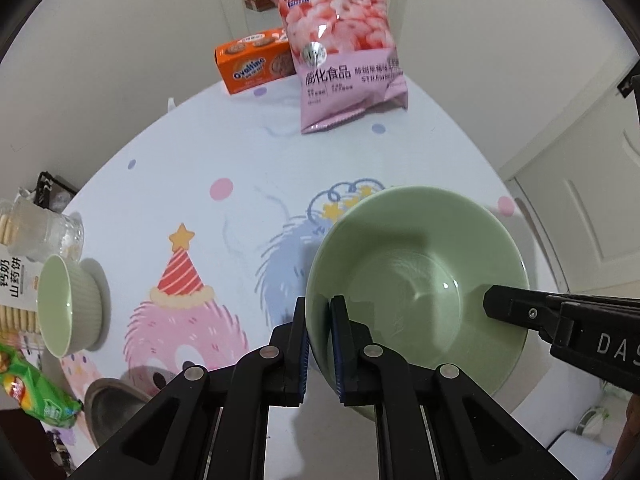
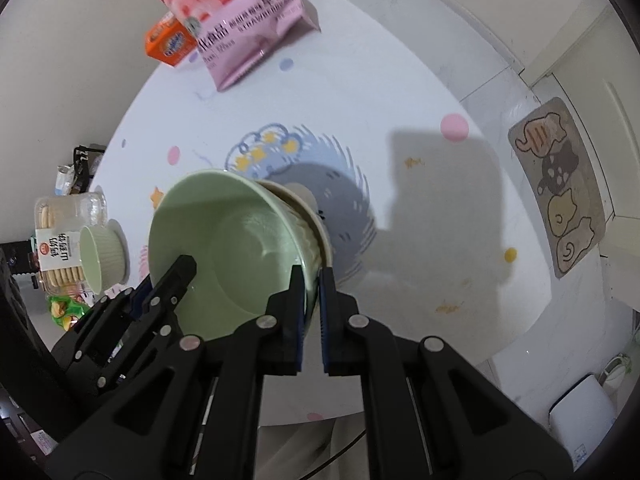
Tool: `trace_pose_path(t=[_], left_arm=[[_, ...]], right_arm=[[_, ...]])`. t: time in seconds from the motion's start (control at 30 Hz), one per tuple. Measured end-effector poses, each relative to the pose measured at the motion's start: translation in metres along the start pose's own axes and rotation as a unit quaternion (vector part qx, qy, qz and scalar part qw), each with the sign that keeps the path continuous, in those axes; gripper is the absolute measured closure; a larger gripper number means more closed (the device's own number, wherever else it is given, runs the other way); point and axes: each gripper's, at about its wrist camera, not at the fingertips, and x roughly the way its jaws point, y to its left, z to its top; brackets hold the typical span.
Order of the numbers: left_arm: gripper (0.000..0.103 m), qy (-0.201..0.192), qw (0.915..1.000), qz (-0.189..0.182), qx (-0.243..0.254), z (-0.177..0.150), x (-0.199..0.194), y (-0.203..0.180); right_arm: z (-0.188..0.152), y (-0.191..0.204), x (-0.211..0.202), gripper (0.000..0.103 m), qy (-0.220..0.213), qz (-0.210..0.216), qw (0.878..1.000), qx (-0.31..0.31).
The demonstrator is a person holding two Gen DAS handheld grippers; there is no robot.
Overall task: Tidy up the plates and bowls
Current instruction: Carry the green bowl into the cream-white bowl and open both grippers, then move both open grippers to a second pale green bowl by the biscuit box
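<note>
A large pale green bowl (image 1: 416, 276) hangs tilted above the table, held by both grippers. My left gripper (image 1: 319, 306) is shut on its near left rim, one pad inside and one outside. In the right wrist view my right gripper (image 2: 311, 278) is shut on the opposite rim of the same bowl (image 2: 236, 248), whose foot shows on the far side. One finger (image 1: 508, 306) of the right gripper reaches into the bowl from the right, and a left gripper finger (image 2: 180, 272) shows at the bowl's left rim. A small ribbed green bowl (image 1: 68, 304) stands at the table's left edge.
The round table (image 1: 224, 152) wears a cartoon cloth. At its far side are a pink snack bag (image 1: 344, 60) and an orange biscuit box (image 1: 252, 62). A biscuit pack (image 1: 16, 280) and a green crisp bag (image 1: 36, 396) lie left. A cat mat (image 2: 560, 188) covers the floor.
</note>
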Motion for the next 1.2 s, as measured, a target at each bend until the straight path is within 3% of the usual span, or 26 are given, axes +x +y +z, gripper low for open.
trace_pose_path(t=[0.67, 0.77, 0.87, 0.9, 1.2], left_arm=[[0.092, 0.014, 0.9999, 0.002, -0.005, 0.001, 0.014, 0.003], [0.079, 0.018, 0.9998, 0.002, -0.01, 0.001, 0.013, 0.003], [0.057, 0.009, 0.9999, 0.0, -0.015, 0.002, 0.009, 0.003], [0.046, 0.005, 0.9999, 0.0, -0.016, 0.003, 0.007, 0.003], [0.04, -0.007, 0.9996, -0.001, -0.026, 0.004, -0.008, 0.009]], right_arm=[[0.005, -0.005, 0.014, 0.091, 0.028, 0.006, 1.0, 0.002], [0.005, -0.005, 0.014, 0.083, 0.029, 0.012, 0.999, 0.011], [0.006, -0.004, 0.009, 0.048, 0.02, 0.001, 1.0, 0.01], [0.006, -0.003, 0.006, 0.043, 0.013, -0.003, 1.0, 0.009], [0.006, -0.006, -0.006, 0.039, -0.008, -0.018, 1.0, 0.01]])
